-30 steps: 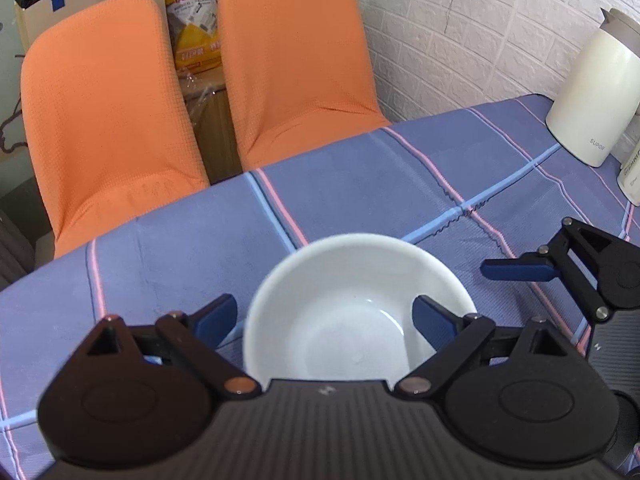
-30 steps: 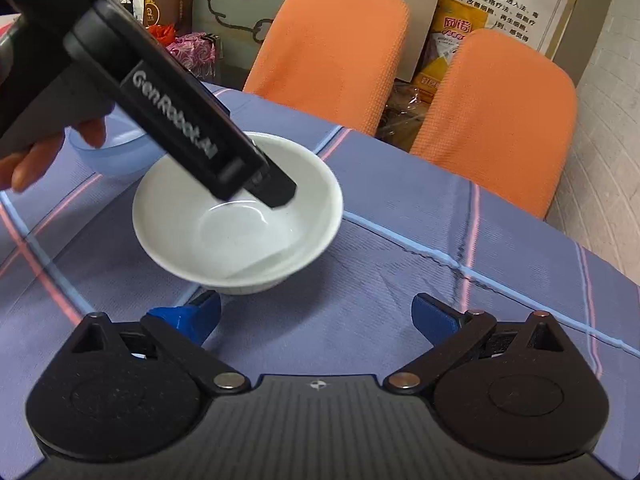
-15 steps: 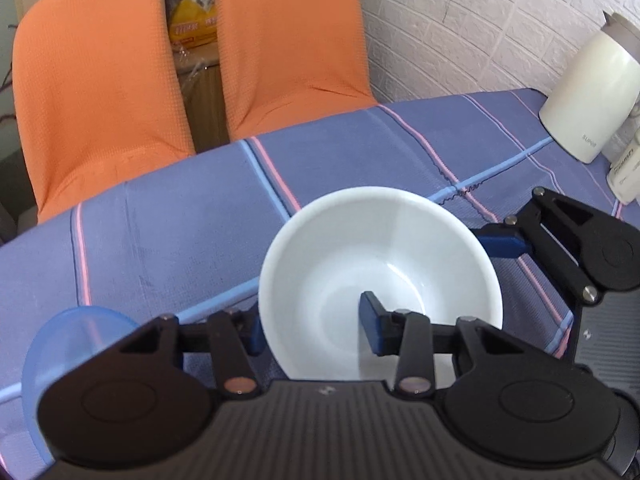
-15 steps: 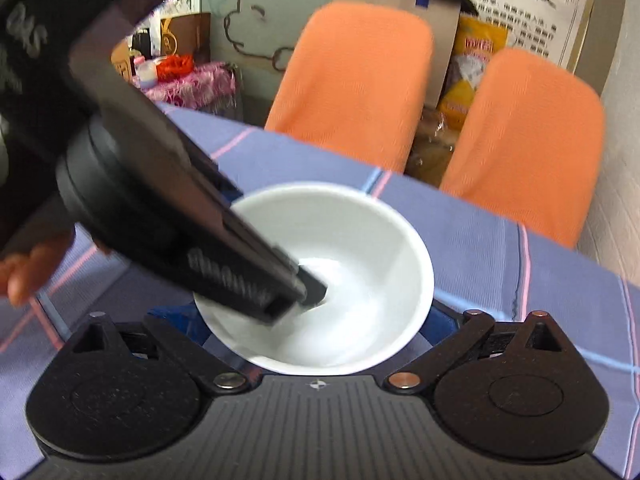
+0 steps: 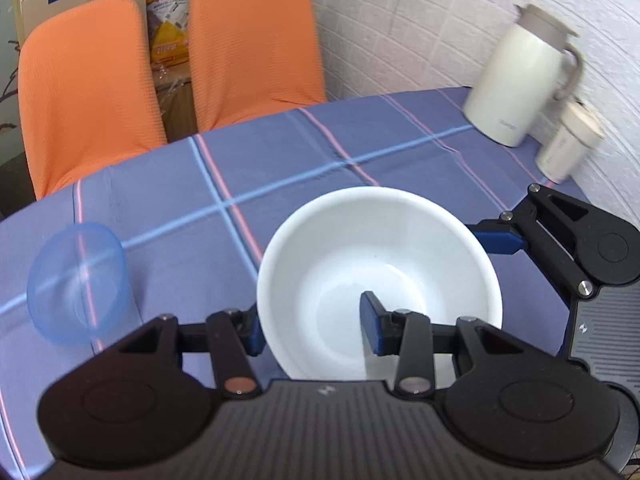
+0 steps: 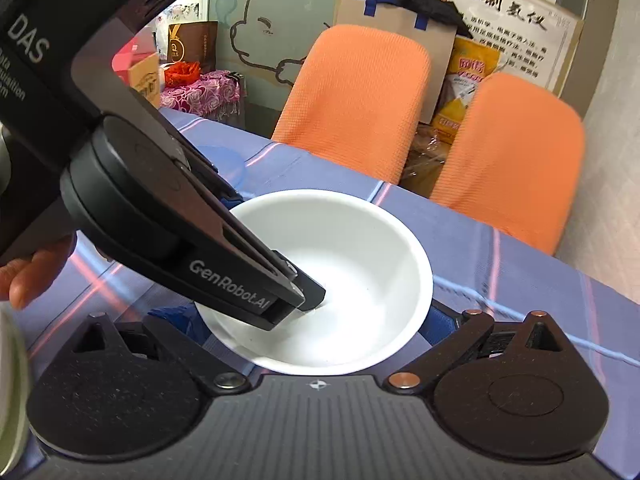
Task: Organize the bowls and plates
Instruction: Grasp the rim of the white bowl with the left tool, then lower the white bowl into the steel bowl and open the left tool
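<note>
Since the earlier pictures, the white bowl (image 5: 380, 280) has been lifted off the counter (image 5: 180, 184) and carried toward the left, so that the blue bowl (image 5: 78, 280) is now seen beside it, and the left tongs (image 5: 312, 326) have been closed on its rim.

From largest to smallest, the risks are judged as follows. The bowl is held only at one edge of its near wall, with all its weight hanging forward; if the grip is loosened or the wrist is turned quickly, the smooth glazed rim can slip out and the bowl can fall on the counter. A smaller risk is a knock between the bowl and the right tongs (image 6: 316, 320), which are placed very near under it.

The left tongs are pressed together on the bowl wall: one finger is inside the bowl, the other outside, against the wall. The right tongs are spread wide, one finger at each side of the bowl; whether they touch it cannot be told, and nothing is pinched by them.
</note>
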Motion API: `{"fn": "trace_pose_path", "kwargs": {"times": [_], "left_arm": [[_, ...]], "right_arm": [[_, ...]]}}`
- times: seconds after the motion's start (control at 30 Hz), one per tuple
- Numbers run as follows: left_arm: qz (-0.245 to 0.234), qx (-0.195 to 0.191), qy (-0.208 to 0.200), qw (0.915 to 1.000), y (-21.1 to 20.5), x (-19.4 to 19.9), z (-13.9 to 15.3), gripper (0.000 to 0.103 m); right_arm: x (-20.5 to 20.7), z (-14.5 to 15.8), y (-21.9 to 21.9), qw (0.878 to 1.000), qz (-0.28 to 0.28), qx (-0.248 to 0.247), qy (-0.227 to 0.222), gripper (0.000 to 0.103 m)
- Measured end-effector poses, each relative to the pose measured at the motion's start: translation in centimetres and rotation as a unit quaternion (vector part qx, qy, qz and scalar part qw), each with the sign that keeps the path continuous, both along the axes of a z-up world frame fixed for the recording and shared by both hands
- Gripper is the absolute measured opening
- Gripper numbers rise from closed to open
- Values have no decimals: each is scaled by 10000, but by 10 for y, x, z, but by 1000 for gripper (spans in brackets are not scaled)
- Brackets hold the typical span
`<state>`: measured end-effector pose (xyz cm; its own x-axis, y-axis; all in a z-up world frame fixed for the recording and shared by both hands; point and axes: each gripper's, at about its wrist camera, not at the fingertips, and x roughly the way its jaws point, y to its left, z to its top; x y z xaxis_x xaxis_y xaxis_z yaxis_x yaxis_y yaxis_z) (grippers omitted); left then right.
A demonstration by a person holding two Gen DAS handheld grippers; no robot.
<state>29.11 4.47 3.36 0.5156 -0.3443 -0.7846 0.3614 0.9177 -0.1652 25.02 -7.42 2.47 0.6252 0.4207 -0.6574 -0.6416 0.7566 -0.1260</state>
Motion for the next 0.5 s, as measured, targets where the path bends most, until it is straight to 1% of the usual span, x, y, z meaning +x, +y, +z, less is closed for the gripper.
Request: {"fn": "trace_pose_path", "kwargs": {"times": [0.13, 0.27, 0.4, 0.5], "left_arm": [[-137, -17, -45, 9999, -20, -54, 6, 41], [-274, -18, -69, 9996, -35, -100, 3, 43], [-367, 45, -24, 9993, -45, -127, -10, 43], [-389, 66, 32, 9992, -48, -138, -20, 43]], "right_arm": [[-45, 16, -20, 10000, -71, -6, -8, 88], [-101, 23, -26, 9999, -116, 67, 57, 88], [-143, 20, -32, 9996, -149, 194, 149, 90], [-160, 13, -34, 9995, -174, 164, 213, 90]]}}
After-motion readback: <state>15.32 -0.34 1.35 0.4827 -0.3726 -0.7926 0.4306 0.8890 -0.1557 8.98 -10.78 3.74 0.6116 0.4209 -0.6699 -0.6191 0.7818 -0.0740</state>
